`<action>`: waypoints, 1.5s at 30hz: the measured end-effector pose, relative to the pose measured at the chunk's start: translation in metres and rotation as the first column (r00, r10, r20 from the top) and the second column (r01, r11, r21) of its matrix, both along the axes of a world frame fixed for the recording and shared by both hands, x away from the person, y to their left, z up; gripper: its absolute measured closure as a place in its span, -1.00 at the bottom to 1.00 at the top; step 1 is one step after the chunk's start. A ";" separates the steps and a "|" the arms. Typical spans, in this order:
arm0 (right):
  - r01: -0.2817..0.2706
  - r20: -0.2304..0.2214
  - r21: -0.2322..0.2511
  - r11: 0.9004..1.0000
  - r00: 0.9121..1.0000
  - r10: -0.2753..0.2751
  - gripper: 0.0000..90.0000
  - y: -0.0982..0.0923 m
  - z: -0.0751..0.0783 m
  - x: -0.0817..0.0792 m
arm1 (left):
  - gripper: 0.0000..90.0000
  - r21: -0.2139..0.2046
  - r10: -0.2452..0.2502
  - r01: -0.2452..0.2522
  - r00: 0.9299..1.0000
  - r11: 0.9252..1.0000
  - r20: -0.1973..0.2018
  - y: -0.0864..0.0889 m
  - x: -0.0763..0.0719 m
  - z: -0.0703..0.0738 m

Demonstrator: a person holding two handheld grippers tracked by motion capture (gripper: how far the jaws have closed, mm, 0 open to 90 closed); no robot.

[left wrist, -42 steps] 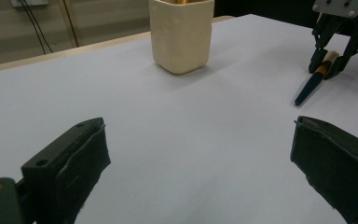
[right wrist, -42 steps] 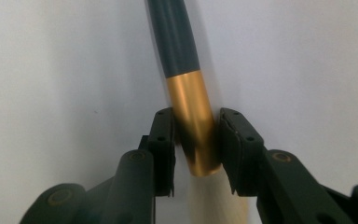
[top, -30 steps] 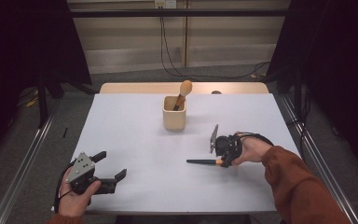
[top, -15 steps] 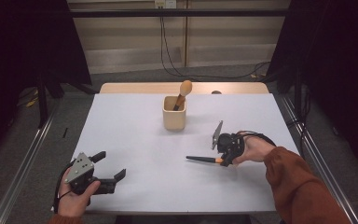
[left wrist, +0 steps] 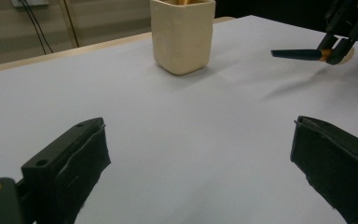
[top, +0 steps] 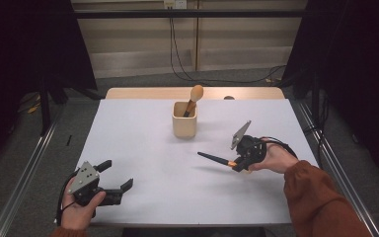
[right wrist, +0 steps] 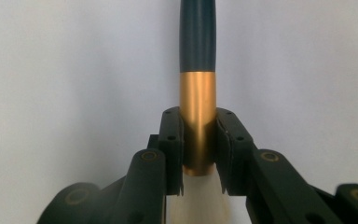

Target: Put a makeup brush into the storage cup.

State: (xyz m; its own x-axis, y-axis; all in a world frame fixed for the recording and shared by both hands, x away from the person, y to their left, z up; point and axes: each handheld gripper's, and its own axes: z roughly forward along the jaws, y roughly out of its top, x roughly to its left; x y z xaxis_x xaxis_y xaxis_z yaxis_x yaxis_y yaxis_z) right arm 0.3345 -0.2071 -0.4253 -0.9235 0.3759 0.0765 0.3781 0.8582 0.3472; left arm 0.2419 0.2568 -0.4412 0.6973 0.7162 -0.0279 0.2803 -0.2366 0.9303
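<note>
My right gripper (top: pixel 235 164) is shut on a brush (top: pixel 213 158) at its gold ferrule. The dark handle points left and hangs just above the white table (top: pixel 143 133). In the right gripper view both pads (right wrist: pixel 173 140) clamp the ferrule of the brush (right wrist: pixel 198 42), with pale bristles behind the jaws. A cream square cup (top: pixel 184 121) stands at the table's middle back with a wooden-handled tool (top: pixel 196 95) leaning in it. My left gripper (top: pixel 119 173) rests open near the front left corner, with nothing between its jaws. The left gripper (left wrist: pixel 200 154) faces the cup (left wrist: pixel 182 35) and the held brush (left wrist: pixel 298 54).
The table is bare white between the cup and both grippers. Its wooden far edge (top: pixel 153 93) runs behind the cup. Metal rails (top: pixel 27 168) run along the floor on both sides, and cables (top: pixel 177 54) hang at the back wall.
The right gripper has lifted the brush a little, so the handle tip now sits higher in the high view. The left gripper has stayed in place.
</note>
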 end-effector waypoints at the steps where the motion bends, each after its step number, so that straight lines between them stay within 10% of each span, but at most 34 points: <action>1: 0.006 0.012 0.012 1.000 1.000 -0.006 0.66 -0.001 0.001 -0.001 | -0.91 0.001 0.000 0.000 1.000 1.000 0.000 0.000 0.000 0.000; 18: 0.188 0.099 0.166 0.968 0.974 -0.206 0.66 -0.006 -0.010 -0.013 | -0.91 -0.014 0.001 -0.001 1.000 1.000 0.008 0.000 -0.001 0.001; 37: 0.277 0.169 0.460 0.843 0.905 -0.390 0.66 -0.025 -0.014 -0.023 | -0.91 -0.060 -0.028 0.028 1.000 0.998 0.008 -0.010 -0.008 0.007; 45: 0.264 0.149 0.536 0.802 0.906 -0.397 0.66 -0.031 -0.014 -0.030 | -0.92 -0.058 -0.049 0.049 0.999 0.997 0.017 -0.013 -0.009 0.009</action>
